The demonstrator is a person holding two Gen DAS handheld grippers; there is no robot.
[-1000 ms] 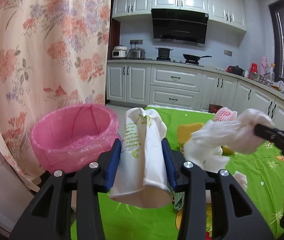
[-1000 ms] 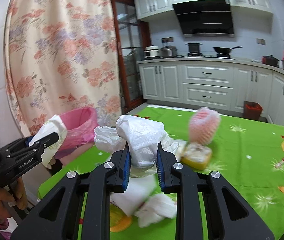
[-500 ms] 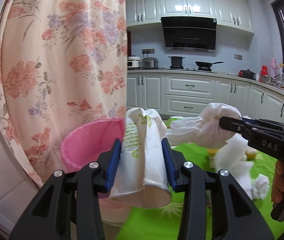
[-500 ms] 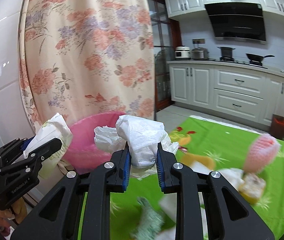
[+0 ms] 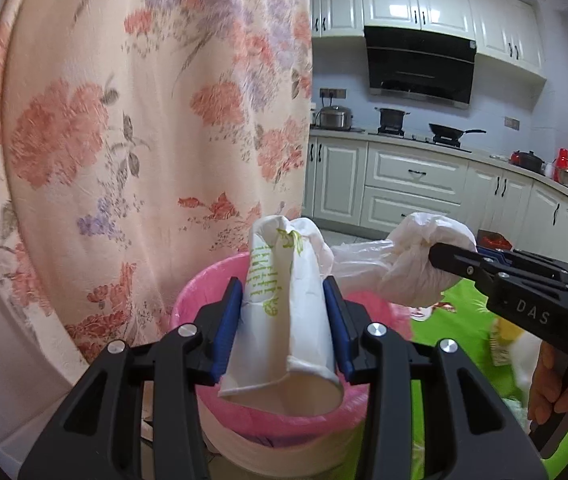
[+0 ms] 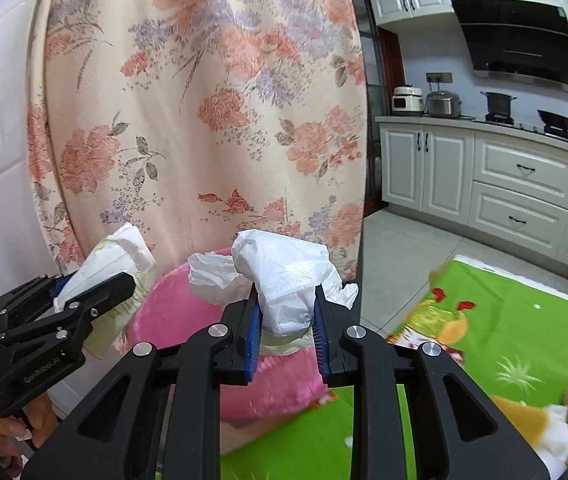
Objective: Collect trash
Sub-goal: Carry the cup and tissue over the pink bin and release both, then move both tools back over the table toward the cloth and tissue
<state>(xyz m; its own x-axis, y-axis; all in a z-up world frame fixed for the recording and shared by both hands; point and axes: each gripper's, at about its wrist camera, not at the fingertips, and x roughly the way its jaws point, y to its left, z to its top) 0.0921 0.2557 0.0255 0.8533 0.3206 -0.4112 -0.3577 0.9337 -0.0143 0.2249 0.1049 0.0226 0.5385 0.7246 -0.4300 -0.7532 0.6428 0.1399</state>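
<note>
Both grippers have swung away from the table toward the bin since a second ago, each with the same load clamped in its jaws. From the left wrist view, the left gripper (image 5: 288,324) is closed on a crushed white paper cup (image 5: 284,304) with green print, its blue pads pressing both sides of the cup, whose open mouth faces the camera. The cup hangs directly over the bin (image 5: 243,432), which is lined with a pink bag. Just to the right of it, the right gripper (image 5: 436,256) holds a crumpled white plastic bag (image 5: 416,268) near the bin's rim.

From the right wrist view, the right gripper (image 6: 286,320) is narrowed onto the plastic bag (image 6: 284,276), which bulges above the pads, with the bin (image 6: 171,312) just beyond. The left gripper (image 6: 123,284) and cup (image 6: 111,256) show at left, beside the bin. A flowered curtain (image 6: 203,120) hangs behind, and the green tablecloth (image 6: 524,328) lies to the right.
</note>
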